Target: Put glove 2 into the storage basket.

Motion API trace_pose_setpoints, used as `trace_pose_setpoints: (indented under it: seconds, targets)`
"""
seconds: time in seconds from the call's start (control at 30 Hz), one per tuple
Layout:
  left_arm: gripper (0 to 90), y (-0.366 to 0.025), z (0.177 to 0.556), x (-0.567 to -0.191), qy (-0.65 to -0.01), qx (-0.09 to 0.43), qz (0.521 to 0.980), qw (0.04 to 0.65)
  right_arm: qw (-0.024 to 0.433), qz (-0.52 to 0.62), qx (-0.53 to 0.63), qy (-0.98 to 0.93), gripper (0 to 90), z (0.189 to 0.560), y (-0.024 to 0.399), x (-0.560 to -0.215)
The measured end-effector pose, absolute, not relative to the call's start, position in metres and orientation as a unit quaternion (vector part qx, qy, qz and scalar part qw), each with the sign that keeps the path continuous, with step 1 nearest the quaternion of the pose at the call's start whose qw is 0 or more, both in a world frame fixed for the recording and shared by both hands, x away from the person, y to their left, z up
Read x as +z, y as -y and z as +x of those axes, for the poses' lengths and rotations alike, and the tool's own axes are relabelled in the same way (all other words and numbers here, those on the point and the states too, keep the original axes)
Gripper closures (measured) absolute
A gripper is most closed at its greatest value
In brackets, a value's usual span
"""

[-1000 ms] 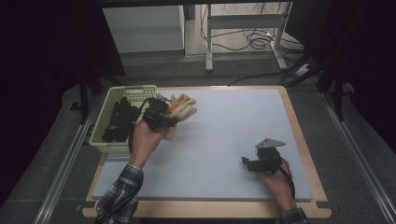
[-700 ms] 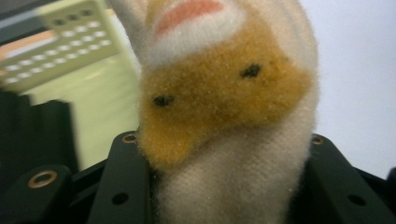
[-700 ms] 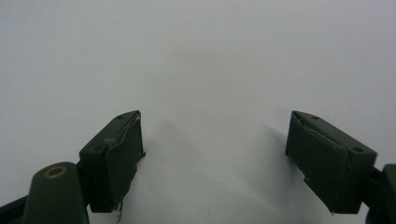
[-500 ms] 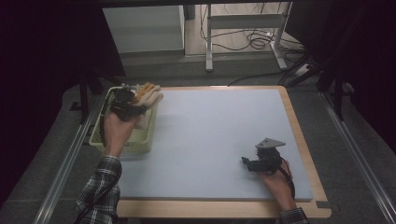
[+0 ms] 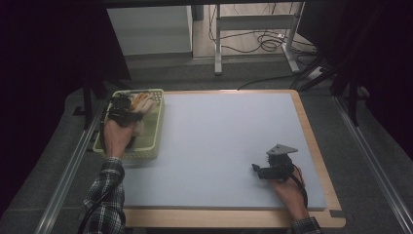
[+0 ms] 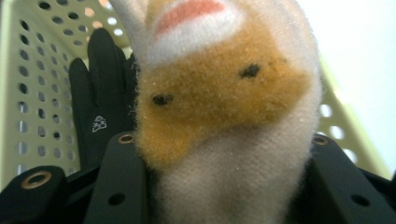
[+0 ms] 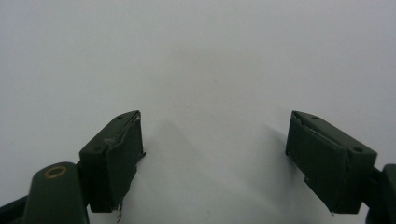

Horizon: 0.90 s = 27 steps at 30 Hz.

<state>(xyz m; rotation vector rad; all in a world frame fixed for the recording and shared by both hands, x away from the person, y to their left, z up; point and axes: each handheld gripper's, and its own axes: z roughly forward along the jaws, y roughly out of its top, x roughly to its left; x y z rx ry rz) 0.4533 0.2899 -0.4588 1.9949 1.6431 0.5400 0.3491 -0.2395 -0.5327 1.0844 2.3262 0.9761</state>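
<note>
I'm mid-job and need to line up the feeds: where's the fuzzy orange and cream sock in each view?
High view: the sock is at the upper left, over the pale green basket, in the left gripper.
Left gripper view: it takes up the centre, between the jaws.
Right gripper view: not in it; open jaws over the grey mat.
Shared landmark: the basket's perforated wall.

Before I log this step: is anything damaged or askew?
Only slightly: the right gripper's pads look frayed at their edges. The plush toy sits between the left gripper's jaws over the basket.
</note>
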Motion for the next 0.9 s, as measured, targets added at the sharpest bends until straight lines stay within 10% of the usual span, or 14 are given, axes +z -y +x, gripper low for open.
trace_pose_setpoints:
  seconds: [0.6, 0.9]
  targets:
    - [47.9, -0.261, 0.485, -0.506, -0.596, 0.137, 0.776, 0.157, 0.196, 0.388, 0.349, -0.830, 18.4, 0.349, 0.239, -0.533]
    - [9.1, -0.272, 0.482, -0.500, -0.601, 0.136, 0.770, 0.166, 0.196, 0.387, 0.349, -0.830, 18.4, 0.349, 0.239, -0.533]
